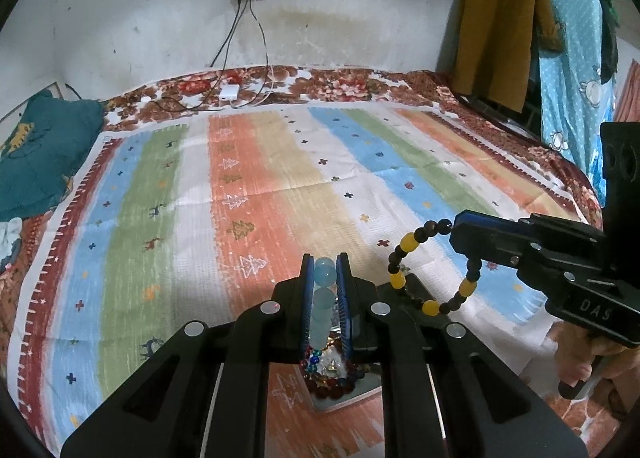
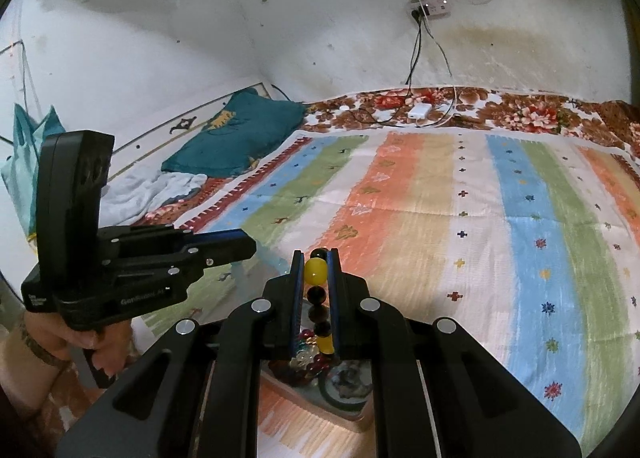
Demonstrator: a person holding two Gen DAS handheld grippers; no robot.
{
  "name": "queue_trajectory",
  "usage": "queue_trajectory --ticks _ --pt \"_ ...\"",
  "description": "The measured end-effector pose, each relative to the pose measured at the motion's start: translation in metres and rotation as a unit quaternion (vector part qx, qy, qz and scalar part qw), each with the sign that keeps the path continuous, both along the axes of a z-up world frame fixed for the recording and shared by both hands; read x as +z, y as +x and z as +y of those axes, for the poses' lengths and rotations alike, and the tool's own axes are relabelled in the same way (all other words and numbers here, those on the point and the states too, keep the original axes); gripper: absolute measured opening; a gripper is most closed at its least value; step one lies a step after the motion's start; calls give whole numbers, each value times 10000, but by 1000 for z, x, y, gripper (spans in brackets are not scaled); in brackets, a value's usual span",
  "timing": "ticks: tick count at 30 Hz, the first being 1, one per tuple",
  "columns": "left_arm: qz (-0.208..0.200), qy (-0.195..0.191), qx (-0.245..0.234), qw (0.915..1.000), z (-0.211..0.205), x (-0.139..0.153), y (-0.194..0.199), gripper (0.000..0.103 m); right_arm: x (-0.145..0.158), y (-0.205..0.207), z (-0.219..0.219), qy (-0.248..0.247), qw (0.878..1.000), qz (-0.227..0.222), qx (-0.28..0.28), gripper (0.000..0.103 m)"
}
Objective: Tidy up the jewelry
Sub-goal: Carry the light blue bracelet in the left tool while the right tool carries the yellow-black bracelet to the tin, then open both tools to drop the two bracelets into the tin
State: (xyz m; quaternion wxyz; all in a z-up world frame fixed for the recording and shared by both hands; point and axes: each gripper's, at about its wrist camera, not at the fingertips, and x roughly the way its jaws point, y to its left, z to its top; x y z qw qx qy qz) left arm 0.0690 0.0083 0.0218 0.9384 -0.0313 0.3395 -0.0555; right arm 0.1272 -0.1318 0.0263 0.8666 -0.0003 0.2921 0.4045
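Close under both cameras sits a small tray (image 1: 348, 394) full of mixed beads, mostly hidden by the black tool bodies, so I cannot tell what kind of tray it is. Just above it, the left gripper (image 1: 325, 278) is clamped on a pale blue bead bracelet (image 1: 323, 298), and the right gripper (image 2: 315, 270) is clamped on a yellow and black bead bracelet (image 1: 424, 270), which hangs in a loop in the air (the left view shows it best). Both bracelets could slip, I think, because round beads roll between flat pads, or the loops could tangle over the tray. Farther off lies the striped blanket (image 1: 280, 178), then a teal pillow (image 2: 240, 138) by the wall.
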Motion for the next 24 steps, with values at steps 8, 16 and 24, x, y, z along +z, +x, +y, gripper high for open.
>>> queue_trajectory --ticks 8,16,24 --pt "70 28 -79 9999 -7 -4 -7 11 -4 -8 2 -77 9999 90 77 12" --pt "201 103 -166 9996 -11 -11 -13 39 -8 -13 -8 -15 9995 308 15 38" --pt "290 115 -252 9992 -12 -15 -21 54 -8 -19 -23 40 9992 363 -177 49"
